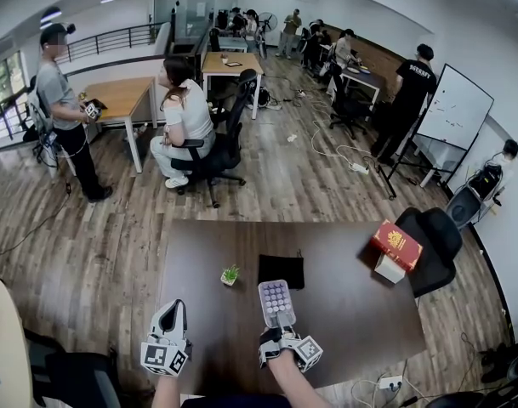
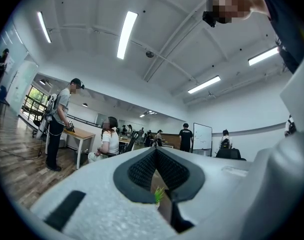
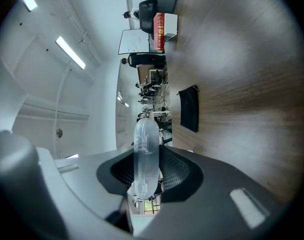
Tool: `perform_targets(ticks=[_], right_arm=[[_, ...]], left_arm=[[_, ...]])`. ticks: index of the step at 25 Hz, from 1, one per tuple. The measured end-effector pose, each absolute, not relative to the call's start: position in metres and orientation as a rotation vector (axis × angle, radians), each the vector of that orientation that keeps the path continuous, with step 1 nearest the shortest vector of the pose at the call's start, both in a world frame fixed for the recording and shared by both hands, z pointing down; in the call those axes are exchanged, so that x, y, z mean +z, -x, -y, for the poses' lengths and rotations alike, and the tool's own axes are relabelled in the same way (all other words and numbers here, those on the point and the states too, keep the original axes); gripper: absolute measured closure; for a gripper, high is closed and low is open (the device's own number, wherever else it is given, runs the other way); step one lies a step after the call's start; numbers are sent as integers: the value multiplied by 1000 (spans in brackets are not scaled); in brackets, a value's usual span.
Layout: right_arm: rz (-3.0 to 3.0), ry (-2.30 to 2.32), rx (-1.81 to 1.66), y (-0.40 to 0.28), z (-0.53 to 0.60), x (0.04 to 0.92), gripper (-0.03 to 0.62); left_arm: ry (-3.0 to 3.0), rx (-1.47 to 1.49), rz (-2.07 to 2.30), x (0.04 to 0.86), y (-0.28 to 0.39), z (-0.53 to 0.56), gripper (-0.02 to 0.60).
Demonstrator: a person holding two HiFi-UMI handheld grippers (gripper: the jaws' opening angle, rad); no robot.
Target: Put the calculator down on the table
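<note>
Now your right hand-held gripper (image 1: 279, 320) clamps the calculator (image 1: 276, 300) by its near end, keys up, low over the table (image 1: 361, 313) near its front edge; your left hand-held gripper (image 1: 171, 314) idles pinched together, empty; lower flat, then release.

calculator (image 1: 276, 302): in the head view its lower end is buried in the right gripper (image 1: 279, 323) jaws, and the key legends are too small to read. The right gripper view shows it edge-on only, key face hidden. plant (image 2: 158, 195): just a sliver through the gap in the left gripper (image 2: 155, 151) jaws, pot hidden. red book (image 1: 397, 245): cover print unreadable. right forearm (image 1: 298, 387): cut off by the head view's bottom edge.
</note>
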State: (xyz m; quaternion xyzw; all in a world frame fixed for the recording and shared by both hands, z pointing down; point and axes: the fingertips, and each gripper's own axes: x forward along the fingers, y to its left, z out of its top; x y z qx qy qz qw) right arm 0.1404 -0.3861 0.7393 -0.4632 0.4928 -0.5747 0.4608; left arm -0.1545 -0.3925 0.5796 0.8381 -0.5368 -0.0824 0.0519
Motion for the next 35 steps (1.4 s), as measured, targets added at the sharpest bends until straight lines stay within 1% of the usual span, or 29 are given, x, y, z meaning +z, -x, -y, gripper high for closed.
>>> perform_targets(ticks=[8,18,22,35], right_arm=[[-1178,1202,-1476,-127,390,792,477],[-1110,1314,-1597,-105,394,891,477],[-1110,1317,-1591,-92,403,899,477],[-1040,1467,-1526,-92,416,926,477]], left_arm=[[-2530,-227,1642,584,153,396,586],[-2507,-195,1660,593,157,401,586],[-2499,-175,1663,594,158,403,586],[-2493,-148,1645,598,154,403,586]])
